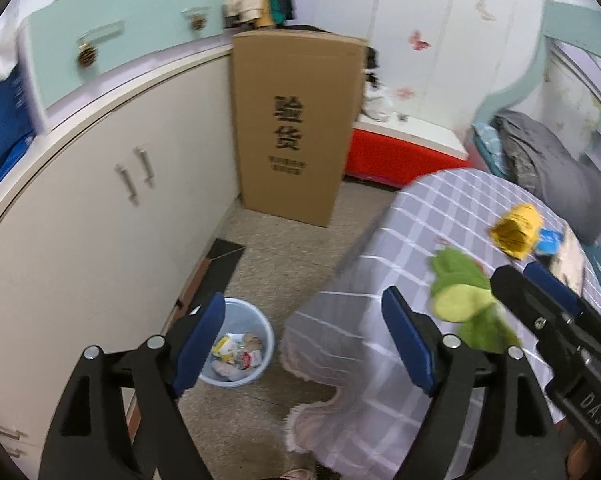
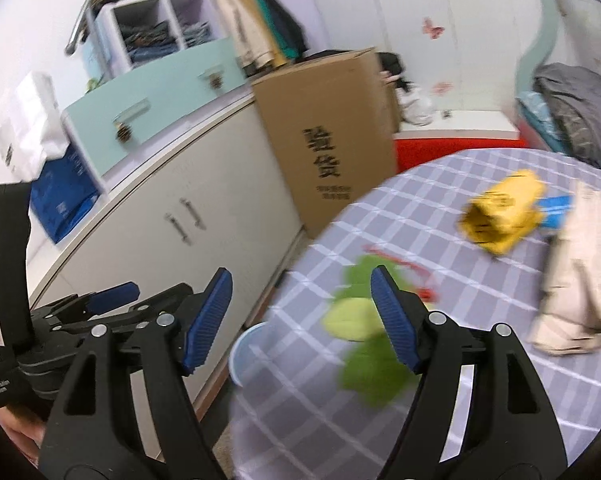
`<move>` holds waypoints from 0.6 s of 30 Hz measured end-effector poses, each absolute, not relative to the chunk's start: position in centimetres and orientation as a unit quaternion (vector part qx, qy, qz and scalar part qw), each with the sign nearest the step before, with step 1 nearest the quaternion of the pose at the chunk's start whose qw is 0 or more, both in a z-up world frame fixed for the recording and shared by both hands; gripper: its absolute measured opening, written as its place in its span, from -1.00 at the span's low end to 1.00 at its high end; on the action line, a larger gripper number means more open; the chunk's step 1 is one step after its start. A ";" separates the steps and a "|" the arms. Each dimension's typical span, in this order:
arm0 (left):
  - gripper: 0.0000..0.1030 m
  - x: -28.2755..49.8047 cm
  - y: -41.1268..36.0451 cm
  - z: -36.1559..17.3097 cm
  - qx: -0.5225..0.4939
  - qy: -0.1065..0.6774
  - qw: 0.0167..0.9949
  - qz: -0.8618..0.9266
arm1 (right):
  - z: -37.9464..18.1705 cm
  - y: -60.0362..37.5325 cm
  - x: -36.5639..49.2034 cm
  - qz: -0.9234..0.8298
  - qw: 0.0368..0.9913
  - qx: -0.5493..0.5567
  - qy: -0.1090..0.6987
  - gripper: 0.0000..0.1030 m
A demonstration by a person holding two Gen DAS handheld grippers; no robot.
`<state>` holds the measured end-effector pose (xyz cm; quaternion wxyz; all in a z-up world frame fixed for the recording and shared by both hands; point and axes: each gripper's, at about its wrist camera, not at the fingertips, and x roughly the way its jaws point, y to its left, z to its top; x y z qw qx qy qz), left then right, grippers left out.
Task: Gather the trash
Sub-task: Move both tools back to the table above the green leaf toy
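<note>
My left view alone shows wrappers filling the round blue plastic bin (image 1: 239, 350) on the floor. Crumpled yellow packet (image 2: 502, 216) lies on the checked surface (image 2: 420, 208). Left gripper (image 1: 304, 340) and right gripper (image 2: 300, 320) gape, empty.

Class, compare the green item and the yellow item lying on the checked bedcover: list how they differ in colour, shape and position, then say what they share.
1. The green item is lime green; the yellow item is mustard yellow with dark print.
2. The green item lies flat and spread out; the yellow item is bunched into a boxy lump.
3. The green item lies near the edge of the bedcover, above the bin; the yellow item lies farther in.

Shared: both rest loose on the bedcover, neither gripped.
</note>
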<state>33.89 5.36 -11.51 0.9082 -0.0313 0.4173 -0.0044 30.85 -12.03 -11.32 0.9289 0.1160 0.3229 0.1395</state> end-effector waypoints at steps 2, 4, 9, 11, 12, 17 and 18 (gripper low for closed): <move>0.59 33.9 3.0 -11.5 -0.018 0.418 0.908 -0.020 | -11.0 -14.9 30.3 0.115 0.933 0.120 0.318 0.41; 0.60 33.9 0.3 -11.6 -0.005 0.420 0.907 -0.037 | -10.9 -17.2 30.0 0.096 0.936 0.125 0.316 0.44; 0.61 34.4 -5.2 -12.5 0.024 0.428 0.899 -0.083 | -11.2 -22.8 29.2 0.060 0.936 0.146 0.315 0.46; 0.61 34.8 -7.0 -13.1 0.038 0.436 0.894 -0.093 | -11.4 -24.0 29.0 0.056 0.935 0.151 0.317 0.46; 0.61 34.9 -7.7 -13.4 0.041 0.440 0.892 -0.096 | -11.5 -24.5 29.0 0.055 0.934 0.152 0.318 0.46; 0.61 35.9 -9.9 -15.2 0.060 0.461 0.880 -0.098 | -12.2 -25.9 29.2 0.052 0.931 0.158 0.324 0.46; 0.61 36.1 -10.1 -15.5 0.060 0.464 0.878 -0.099 | -12.4 -26.1 29.3 0.052 0.931 0.160 0.325 0.46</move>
